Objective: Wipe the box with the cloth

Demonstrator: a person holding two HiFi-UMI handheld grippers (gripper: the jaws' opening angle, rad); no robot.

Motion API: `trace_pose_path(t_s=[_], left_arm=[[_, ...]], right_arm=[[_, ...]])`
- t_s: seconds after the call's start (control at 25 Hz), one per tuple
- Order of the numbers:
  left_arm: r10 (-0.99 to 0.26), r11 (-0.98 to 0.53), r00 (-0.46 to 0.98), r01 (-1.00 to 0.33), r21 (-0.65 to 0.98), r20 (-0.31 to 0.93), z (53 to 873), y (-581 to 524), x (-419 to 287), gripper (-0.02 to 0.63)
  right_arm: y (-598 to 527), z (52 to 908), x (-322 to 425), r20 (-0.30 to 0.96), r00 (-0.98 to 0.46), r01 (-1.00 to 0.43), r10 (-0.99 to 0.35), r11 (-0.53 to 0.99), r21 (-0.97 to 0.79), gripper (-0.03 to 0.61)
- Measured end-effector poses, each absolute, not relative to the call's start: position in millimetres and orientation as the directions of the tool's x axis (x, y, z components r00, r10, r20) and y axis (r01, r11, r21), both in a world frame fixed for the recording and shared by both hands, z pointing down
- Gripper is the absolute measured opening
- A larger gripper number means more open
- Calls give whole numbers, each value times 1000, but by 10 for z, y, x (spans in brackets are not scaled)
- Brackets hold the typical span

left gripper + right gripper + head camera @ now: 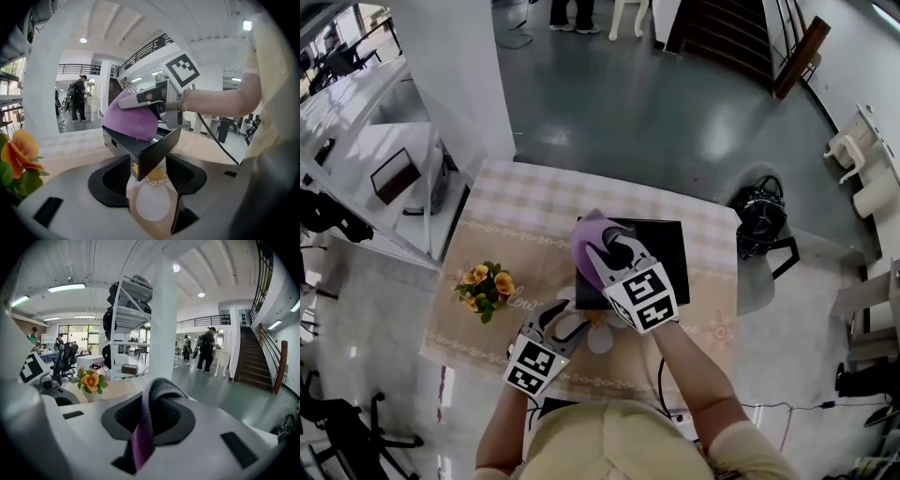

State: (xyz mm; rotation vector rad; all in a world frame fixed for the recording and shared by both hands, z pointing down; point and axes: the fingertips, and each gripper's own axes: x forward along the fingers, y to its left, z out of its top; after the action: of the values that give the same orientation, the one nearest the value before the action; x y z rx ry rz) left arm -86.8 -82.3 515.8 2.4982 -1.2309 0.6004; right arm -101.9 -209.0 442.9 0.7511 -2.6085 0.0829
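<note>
The left hand-held gripper [561, 319] is nearest, its jaws spread wide. The near corner of the black box [661, 246] stands between them, with the pads clear of it. Beyond, the right hand-held gripper [606, 247] is clamped on the purple cloth [586, 239], which lies over the box's left top edge. The box sits mid-bench [525, 202], with flowers [486, 286] to its left.

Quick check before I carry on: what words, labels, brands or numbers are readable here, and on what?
No text reads clearly.
Tablecloth: cursive print beside the flowers, too blurred to read.
Box: small yellow mark on one corner, no legible letters.
Left claw and right claw: marker cubes with square patterns only, no words.
</note>
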Motion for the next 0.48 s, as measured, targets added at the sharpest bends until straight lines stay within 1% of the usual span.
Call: trace_pose_path(t_s=[0.16, 0.28, 0.4, 0.48], left_arm=[[-667, -602, 535, -797, 48, 519, 5237, -818, -805, 253], [-669, -586, 534, -807, 74, 517, 5268, -832, -813, 250], [-663, -577, 535, -811, 97, 523, 5315, -853, -808, 249], [-663, -576, 533, -812, 96, 525, 5336, -869, -793, 249]], right_arm=[[-2110, 4712, -1013, 518, -721, -479, -461, 871, 109, 77], [-2097, 4879, -974, 592, -681, -448, -430, 885, 127, 77], [-2141, 4939, -883, 636, -659, -457, -402, 885, 86, 77], [-2177, 4970, -783, 656, -633, -461, -411, 881, 107, 77]])
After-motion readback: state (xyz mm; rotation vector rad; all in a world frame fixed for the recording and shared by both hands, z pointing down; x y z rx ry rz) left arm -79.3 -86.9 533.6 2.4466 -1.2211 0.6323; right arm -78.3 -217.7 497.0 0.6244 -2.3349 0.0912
